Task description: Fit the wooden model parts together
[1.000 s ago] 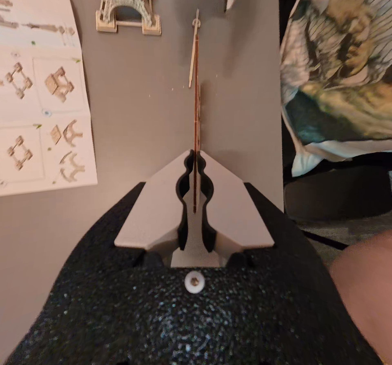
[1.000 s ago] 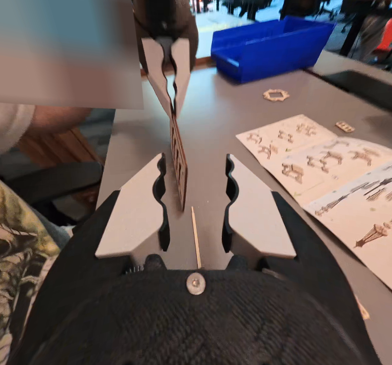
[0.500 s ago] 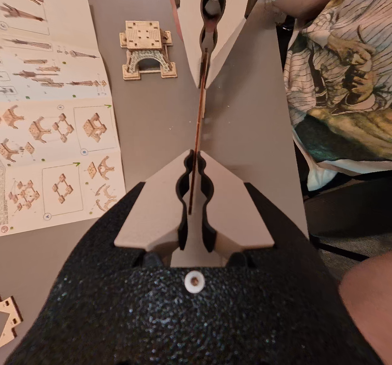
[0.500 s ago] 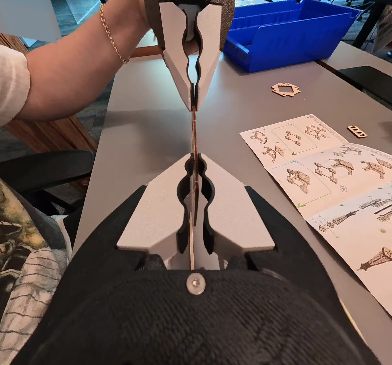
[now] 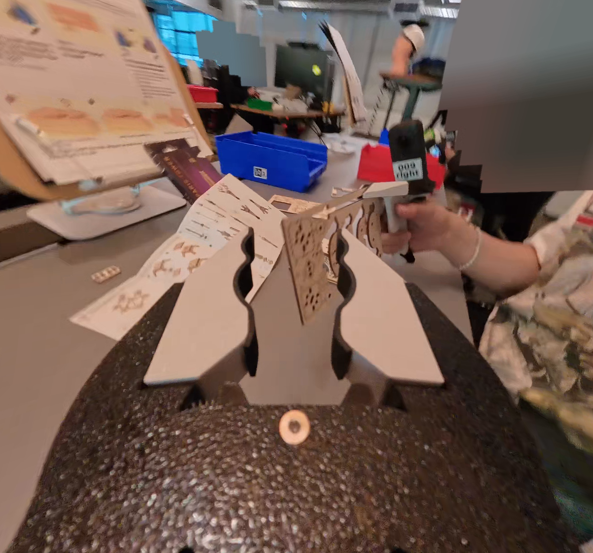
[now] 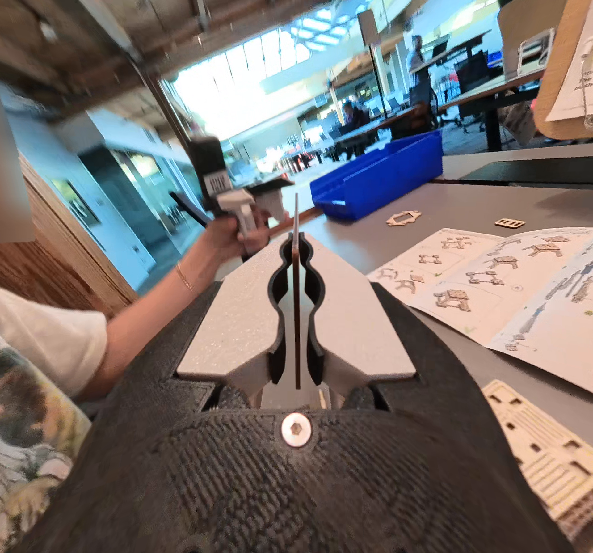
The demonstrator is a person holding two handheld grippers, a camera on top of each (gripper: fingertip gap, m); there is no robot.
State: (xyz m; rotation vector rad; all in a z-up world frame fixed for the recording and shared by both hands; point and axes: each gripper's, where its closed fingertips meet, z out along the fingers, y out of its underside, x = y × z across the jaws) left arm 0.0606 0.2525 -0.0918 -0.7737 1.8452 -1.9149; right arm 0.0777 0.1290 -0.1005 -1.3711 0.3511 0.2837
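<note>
A thin wooden panel (image 5: 306,268) with many cut-out holes stands between the fingers of my left gripper (image 5: 295,242), which is open and does not grip it. The panel's far end is held by my right gripper (image 5: 383,190), seen farther off in the left wrist view with a hand on its handle. In the right wrist view the panel (image 6: 296,313) shows edge-on, and my right gripper (image 6: 296,236) is shut on it. My left gripper (image 6: 272,200) shows beyond it to the left, held by a hand.
A folded instruction sheet (image 5: 205,248) (image 6: 513,287) lies on the grey table. A blue bin (image 5: 272,162) (image 6: 378,178) stands behind it, with a red bin (image 5: 375,165) and a document stand (image 5: 80,88). Small wooden pieces (image 6: 403,217) (image 6: 509,223) and a cut-out sheet (image 6: 539,447) lie around. Left tips to right tips: about 12 cm.
The right gripper closed on the panel, then the left gripper opened and let it go. Both grippers tilted up from looking down at the table.
</note>
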